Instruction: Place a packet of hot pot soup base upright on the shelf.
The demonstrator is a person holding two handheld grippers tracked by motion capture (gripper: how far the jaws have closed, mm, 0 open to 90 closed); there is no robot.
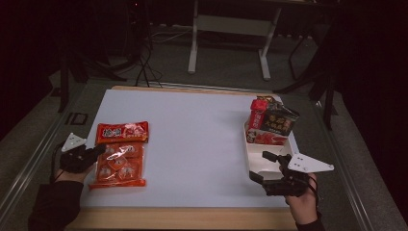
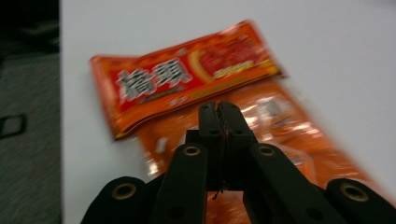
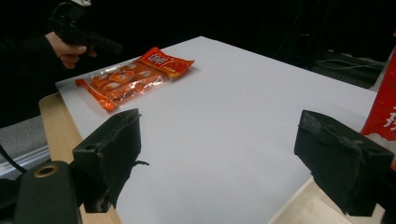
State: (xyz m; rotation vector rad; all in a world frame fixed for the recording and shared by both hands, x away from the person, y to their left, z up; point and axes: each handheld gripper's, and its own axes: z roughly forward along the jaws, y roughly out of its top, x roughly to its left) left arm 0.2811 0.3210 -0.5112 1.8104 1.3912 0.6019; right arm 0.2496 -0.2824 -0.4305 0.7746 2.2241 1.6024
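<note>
Orange crinkly snack packet (image 1: 119, 161), desk's left edge | left gripper (image 2: 219, 112) fingers pressed together over film, pinch unclear | right gripper (image 3: 233, 154) fingers spread | risk: slick film slips free.

right gripper (image 3: 233, 154) gapes over white table (image 3: 224, 107), orange packet (image 3: 130, 77) beyond

The orange snack bag (image 1: 119, 158) at the near left looks like glossy, crinkled plastic film on a smooth matt white tabletop (image 1: 192, 139) – edged in pale wood – while the gripper jaws are matt black.
</note>
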